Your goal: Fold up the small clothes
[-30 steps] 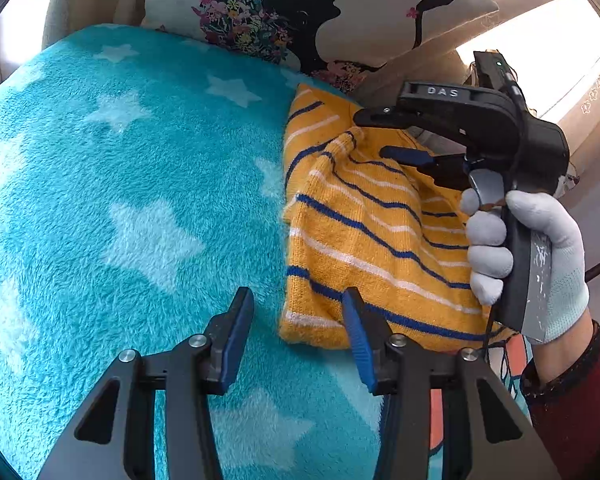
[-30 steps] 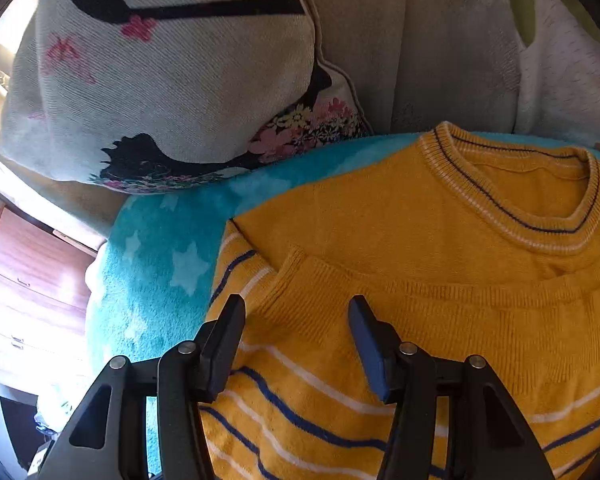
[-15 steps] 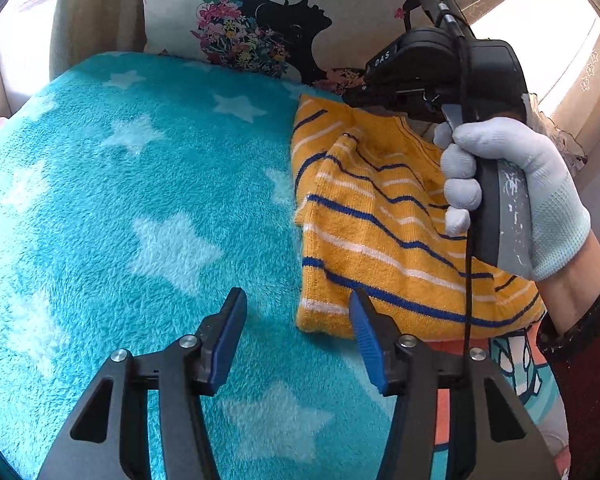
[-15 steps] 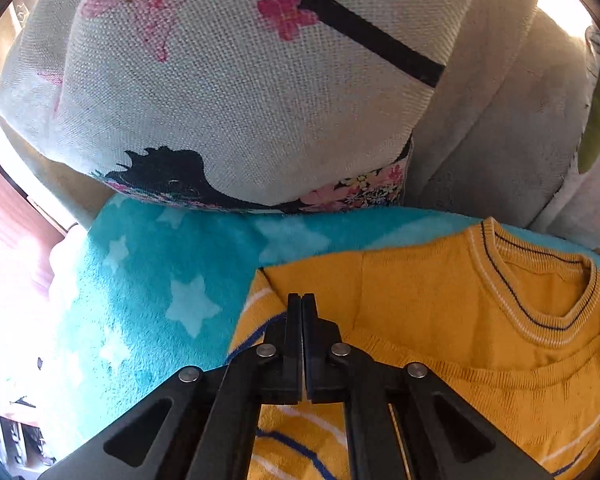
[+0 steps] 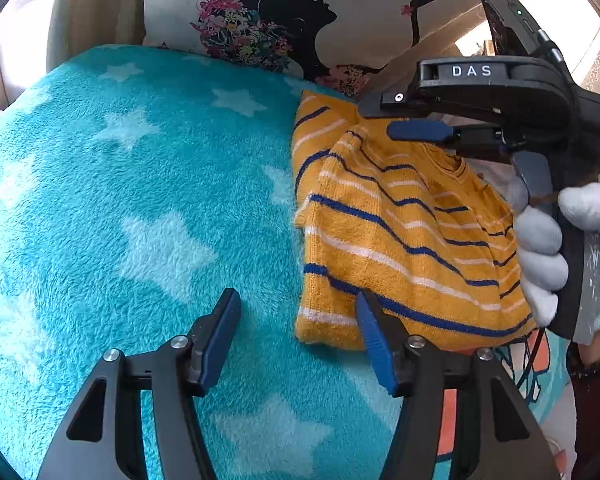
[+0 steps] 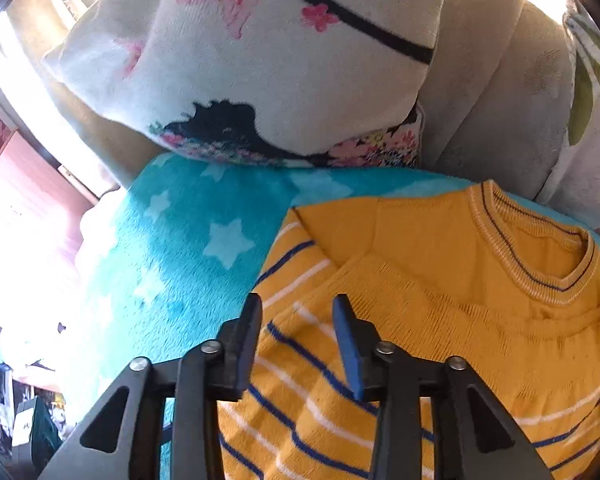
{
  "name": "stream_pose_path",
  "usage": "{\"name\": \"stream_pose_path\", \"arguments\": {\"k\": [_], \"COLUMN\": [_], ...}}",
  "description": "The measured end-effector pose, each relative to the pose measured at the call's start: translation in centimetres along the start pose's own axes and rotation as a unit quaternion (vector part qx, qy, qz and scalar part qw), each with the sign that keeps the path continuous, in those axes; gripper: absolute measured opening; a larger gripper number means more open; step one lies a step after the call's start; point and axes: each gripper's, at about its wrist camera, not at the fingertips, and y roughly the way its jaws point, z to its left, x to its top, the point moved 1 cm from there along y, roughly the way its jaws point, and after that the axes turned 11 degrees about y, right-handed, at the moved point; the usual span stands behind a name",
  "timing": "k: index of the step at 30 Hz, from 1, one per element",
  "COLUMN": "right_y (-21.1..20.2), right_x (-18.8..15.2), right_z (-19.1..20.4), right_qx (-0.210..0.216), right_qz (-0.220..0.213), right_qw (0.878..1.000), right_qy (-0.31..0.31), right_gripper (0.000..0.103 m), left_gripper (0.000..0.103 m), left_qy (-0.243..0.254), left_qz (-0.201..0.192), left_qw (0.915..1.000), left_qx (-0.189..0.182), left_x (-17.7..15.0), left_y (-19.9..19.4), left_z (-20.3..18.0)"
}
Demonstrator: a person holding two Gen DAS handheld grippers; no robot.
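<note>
The left claw (image 5: 296, 334) is released, its two blue-padded fingers spread wide and hovering just above a turquoise blanket (image 5: 120, 200) with pale stars. Its right finger (image 5: 374, 344) overlaps the lower left corner of a folded yellow sweater (image 5: 384, 240) with blue and white stripes, while its left finger sits over bare blanket, so the sweater lies ahead and to the right of this claw. The right claw (image 6: 296, 340) is also released, its fingers parted to a narrower gap than the left's, and it holds nothing; from its own camera it hangs over the striped left edge of the sweater (image 6: 440, 320), near the folded hem. In the left view this claw (image 5: 416, 120) reaches in from the right, over the far end of the sweater, gripped by a hand in a white glove (image 5: 548, 248). The sweater lies on the right part of the blanket, folded so that a striped layer is laid over the plain yellow chest. Its long axis runs away from the left claw toward a printed cushion (image 5: 300, 12) propped at the back, and the ribbed collar (image 6: 540, 252) points toward that cushion end. The stripes run across the short width.
</note>
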Motion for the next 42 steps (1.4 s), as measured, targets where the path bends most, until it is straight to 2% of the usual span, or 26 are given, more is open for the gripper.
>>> {"name": "stream_pose_path", "arguments": {"k": [1, 3, 6, 10, 11, 14, 16, 18, 21, 23, 25, 27, 29, 33, 42], "right_y": [0.7, 1.9, 4.0, 5.2, 5.3, 5.9, 6.6, 7.5, 8.5, 8.2, 7.7, 7.0, 6.2, 4.4, -1.6], "right_x": [-0.4, -0.7, -0.9, -0.9, -0.9, -1.2, -1.4, -1.9, -3.4, -4.0, -4.0, -4.4, -4.8, -5.3, -5.3], "right_z": [0.4, 0.8, 1.9, 2.6, 2.9, 3.8, 4.6, 5.8, 7.5, 8.0, 7.9, 7.8, 8.0, 7.8, 5.7], "right_qx": [0.0, -0.013, -0.036, -0.051, -0.054, -0.072, -0.092, -0.118, -0.173, -0.178, -0.178, -0.189, -0.193, -0.18, -0.113], "right_qz": [0.014, 0.035, 0.044, 0.046, 0.046, 0.048, 0.054, 0.062, 0.068, 0.058, 0.051, 0.038, 0.028, 0.008, -0.039], "right_qw": [1.0, 0.999, 0.998, 0.998, 0.997, 0.996, 0.994, 0.988, 0.969, 0.965, 0.967, 0.964, 0.962, 0.967, 0.983], "right_qy": [-0.001, -0.005, -0.005, 0.001, -0.003, -0.019, -0.04, -0.082, -0.164, -0.182, -0.176, -0.184, -0.192, -0.179, -0.136], "right_gripper": [0.045, 0.049, 0.054, 0.064, 0.068, 0.074, 0.079, 0.086, 0.087, 0.083, 0.068, 0.039, 0.025, 0.019, 0.017], "left_gripper": [0.062, 0.072, 0.086, 0.086, 0.083, 0.045, 0.039, 0.029, 0.028, 0.027, 0.025, 0.022, 0.021, 0.019, 0.019], "left_qy": [-0.005, -0.025, -0.067, -0.091, -0.098, -0.105, -0.112, -0.124, -0.137, -0.14, -0.139, -0.137, -0.136, -0.133, -0.112], "left_qz": [-0.004, -0.015, -0.038, -0.046, -0.049, -0.033, -0.043, -0.041, -0.041, -0.042, -0.043, -0.044, -0.042, -0.042, -0.049], "left_qw": [1.0, 0.9993, 0.9952, 0.9912, 0.9895, 0.9876, 0.9869, 0.9837, 0.9805, 0.9796, 0.9798, 0.9801, 0.9805, 0.9812, 0.9855], "left_qx": [-0.004, -0.021, -0.06, -0.084, -0.095, -0.111, -0.108, -0.124, -0.135, -0.137, -0.137, -0.137, -0.136, -0.133, -0.118], "left_x": [0.0, 0.1, 0.2, 0.2, 0.0, -0.4, -0.8, -1.0, -1.2, -1.5, -1.8, -1.8, -1.9, -1.9, -0.5], "left_y": [0.1, 0.2, 0.5, 0.5, 0.5, 1.5, 1.4, 1.5, 1.6, 1.4, 1.2, 1.1, 0.8, 0.0, -1.0], "left_z": [0.1, 0.3, 0.9, 0.8, 0.8, 0.1, -0.1, -0.1, 0.1, 0.1, -0.1, -0.3, -0.6, -1.2, -3.6]}}
